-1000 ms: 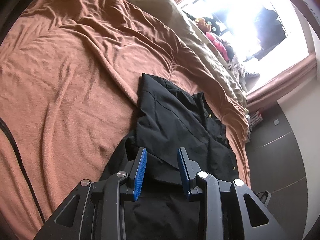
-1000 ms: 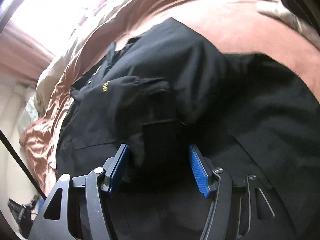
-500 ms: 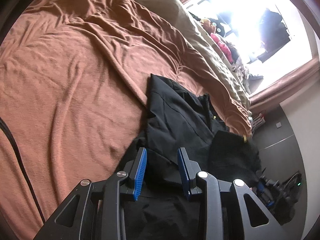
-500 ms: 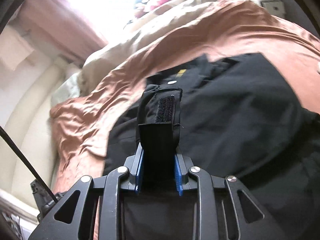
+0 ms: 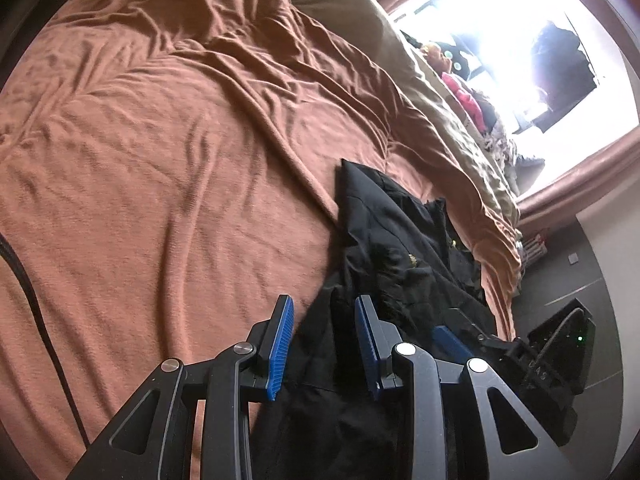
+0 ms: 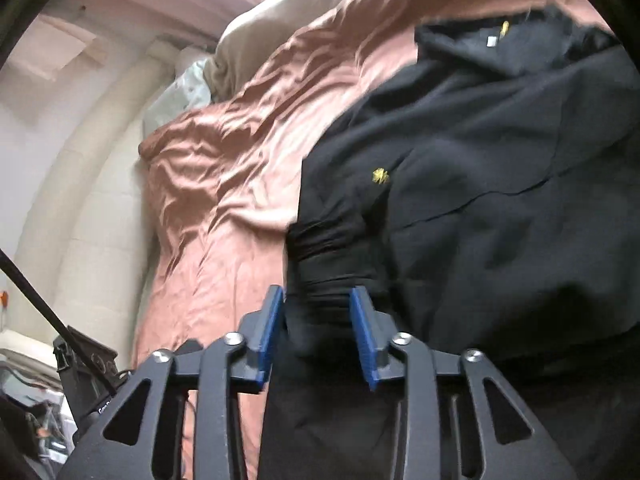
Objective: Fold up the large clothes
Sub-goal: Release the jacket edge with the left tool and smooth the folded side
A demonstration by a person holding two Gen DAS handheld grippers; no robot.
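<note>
A black jacket (image 5: 384, 240) with a small yellow logo (image 6: 380, 176) lies crumpled on a brown bed cover (image 5: 160, 200). My left gripper (image 5: 324, 304) hovers open at the jacket's near edge. Black cloth lies between its blue pads, and a strip of brown cover shows beside the left pad. In the right wrist view my right gripper (image 6: 318, 296) has its jaws opening around a bunched black sleeve (image 6: 324, 256). The sleeve still fills the gap between the pads. The right tool's black housing (image 5: 556, 344) shows at the lower right of the left wrist view.
A beige duvet (image 5: 440, 92) lies bunched along the bed's far side under a bright window (image 5: 520, 60). A black cable (image 5: 36, 300) crosses the cover at left. A cream padded wall (image 6: 80, 200) borders the bed, with dark floor (image 5: 592, 264) beyond.
My right gripper closed on the sleeve cuff, swung it sideways across the jacket, and its jaws have now widened. It came into the left wrist view. My left gripper shifted slightly.
</note>
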